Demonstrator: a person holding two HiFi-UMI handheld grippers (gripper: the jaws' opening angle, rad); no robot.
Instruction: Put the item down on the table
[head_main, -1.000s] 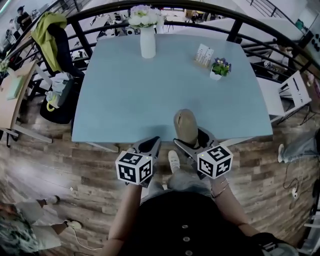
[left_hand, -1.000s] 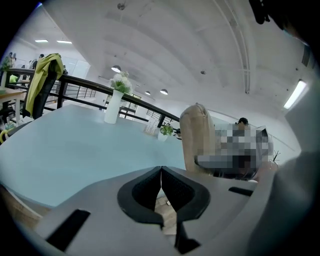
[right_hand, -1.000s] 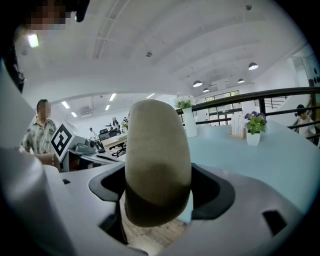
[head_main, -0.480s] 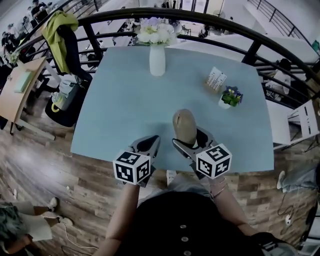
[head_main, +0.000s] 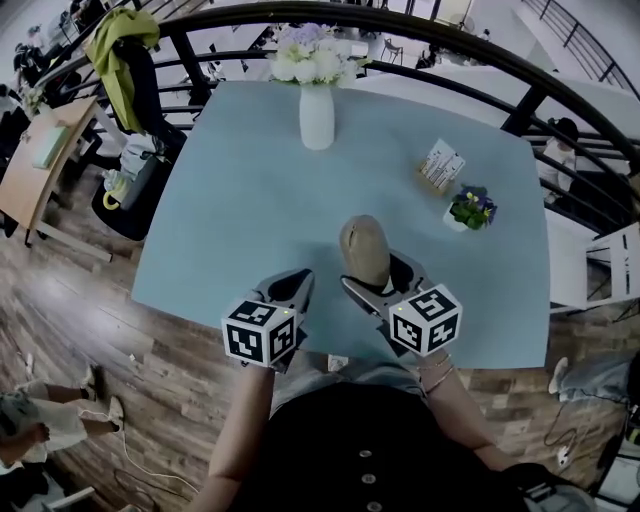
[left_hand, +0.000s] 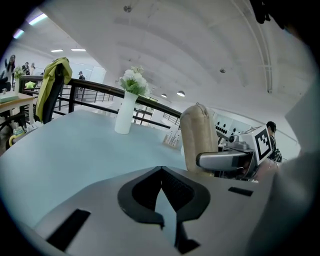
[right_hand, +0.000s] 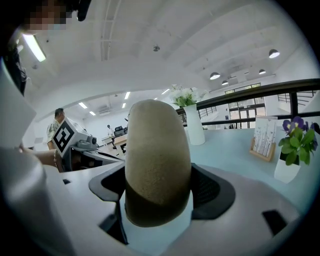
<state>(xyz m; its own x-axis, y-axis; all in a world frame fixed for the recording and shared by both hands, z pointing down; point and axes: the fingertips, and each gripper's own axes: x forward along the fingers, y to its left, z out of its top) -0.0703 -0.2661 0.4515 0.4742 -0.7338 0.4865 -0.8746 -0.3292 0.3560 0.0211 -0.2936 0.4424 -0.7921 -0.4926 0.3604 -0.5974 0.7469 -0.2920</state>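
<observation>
Pale blue tabletop (head_main: 250, 200) carries a white flower vase (head_main: 317, 115) at its far side and a small potted plant (head_main: 470, 210) to the right. Over its near edge the right tongs (head_main: 374, 277) clamp a tan, grainy oblong item (head_main: 365, 250) upright between their jaws. Just beside them, the left tongs (head_main: 297, 280) are closed on nothing.

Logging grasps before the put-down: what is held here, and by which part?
The right gripper holds the tan rounded item by its lower sides, its top sticking out past the jaws. The left gripper holds nothing.
</observation>
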